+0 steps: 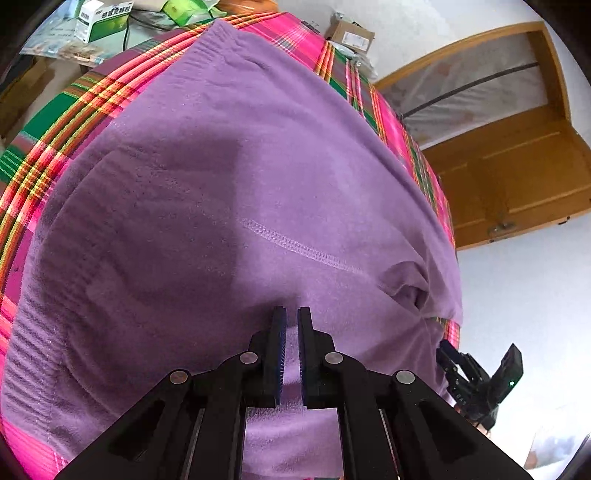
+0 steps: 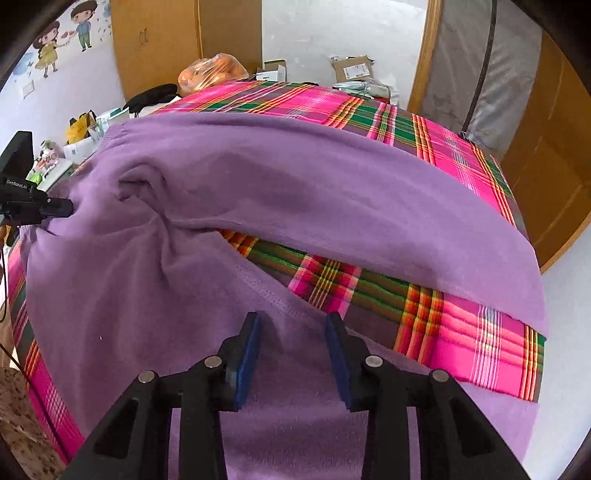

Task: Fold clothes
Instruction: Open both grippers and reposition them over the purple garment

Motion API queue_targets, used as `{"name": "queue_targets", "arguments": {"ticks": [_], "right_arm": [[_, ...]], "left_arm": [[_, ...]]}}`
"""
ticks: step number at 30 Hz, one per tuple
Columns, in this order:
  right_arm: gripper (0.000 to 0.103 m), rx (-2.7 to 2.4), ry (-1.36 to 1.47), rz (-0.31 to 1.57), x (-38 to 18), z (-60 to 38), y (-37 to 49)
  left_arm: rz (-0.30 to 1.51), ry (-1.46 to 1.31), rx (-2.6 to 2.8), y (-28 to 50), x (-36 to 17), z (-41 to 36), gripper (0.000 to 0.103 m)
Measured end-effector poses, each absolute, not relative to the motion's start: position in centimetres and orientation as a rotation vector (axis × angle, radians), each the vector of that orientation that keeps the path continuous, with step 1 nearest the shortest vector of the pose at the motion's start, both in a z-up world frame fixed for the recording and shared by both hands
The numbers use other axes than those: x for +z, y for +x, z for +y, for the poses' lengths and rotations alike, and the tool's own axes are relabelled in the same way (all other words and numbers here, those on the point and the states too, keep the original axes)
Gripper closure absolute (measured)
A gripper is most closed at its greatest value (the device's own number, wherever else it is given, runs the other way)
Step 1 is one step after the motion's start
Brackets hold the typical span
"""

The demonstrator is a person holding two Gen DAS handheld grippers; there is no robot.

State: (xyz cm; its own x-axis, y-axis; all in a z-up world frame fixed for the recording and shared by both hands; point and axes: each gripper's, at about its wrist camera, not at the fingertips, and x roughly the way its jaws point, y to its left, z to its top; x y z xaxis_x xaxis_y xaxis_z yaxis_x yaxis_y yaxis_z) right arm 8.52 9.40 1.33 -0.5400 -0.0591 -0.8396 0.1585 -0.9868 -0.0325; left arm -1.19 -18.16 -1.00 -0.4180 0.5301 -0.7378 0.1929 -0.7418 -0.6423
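A purple fleece garment [image 1: 229, 177] lies spread over a table covered with a pink and green plaid cloth [image 1: 55, 122]. In the right wrist view the garment [image 2: 314, 192] splits into two legs, one stretching right and one running toward me. My left gripper [image 1: 291, 314] is shut on a fold of the purple fabric near a seam. From the other side, the left gripper [image 2: 62, 212] pinches the garment's left edge, with creases radiating from it. My right gripper [image 2: 291, 321] stands open just above the near leg, with nothing between its blue pads [image 2: 245, 365]. The right gripper [image 1: 448, 356] also shows at the garment's right edge.
Medicine boxes [image 1: 105, 18] and papers lie beyond the table's far left. A cardboard box [image 2: 351, 68] and an orange bag [image 2: 212, 74] sit behind the far edge. A wooden door [image 1: 517, 166] stands to the right. Bare plaid cloth [image 2: 461, 339] shows between the legs.
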Motion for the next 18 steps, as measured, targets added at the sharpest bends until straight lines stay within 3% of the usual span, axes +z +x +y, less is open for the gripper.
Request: {"name": "queue_targets", "arguments": {"ticks": [2,3,4,7,18], "right_arm": [[0.084,-2.648,1.438,0.159,1.3,9.4,8.2],[0.096,-2.654,1.441,0.183,1.3,9.2,8.0],[0.1,-2.66,1.443,0.208,1.3,9.0,7.9],[0.101,-2.702,1.433,0.268,1.8,8.8,7.4],[0.101,-2.783,1.443,0.166,1.8,10.4,5.5]], "left_arm": [[-1.004,-1.55,2.263,-1.2,-1.0,-18.2,0.097],[-1.007,-1.548,2.263,-1.1,-0.9,-18.3,0.097],[-1.013,-1.546,2.262,-1.0,-0.9,-18.4,0.097],[-1.026,-1.539,2.257,-1.0,-1.0,-18.6,0.097],[-1.053,-1.524,2.255,-0.8,-1.2,-18.7,0.097]]}}
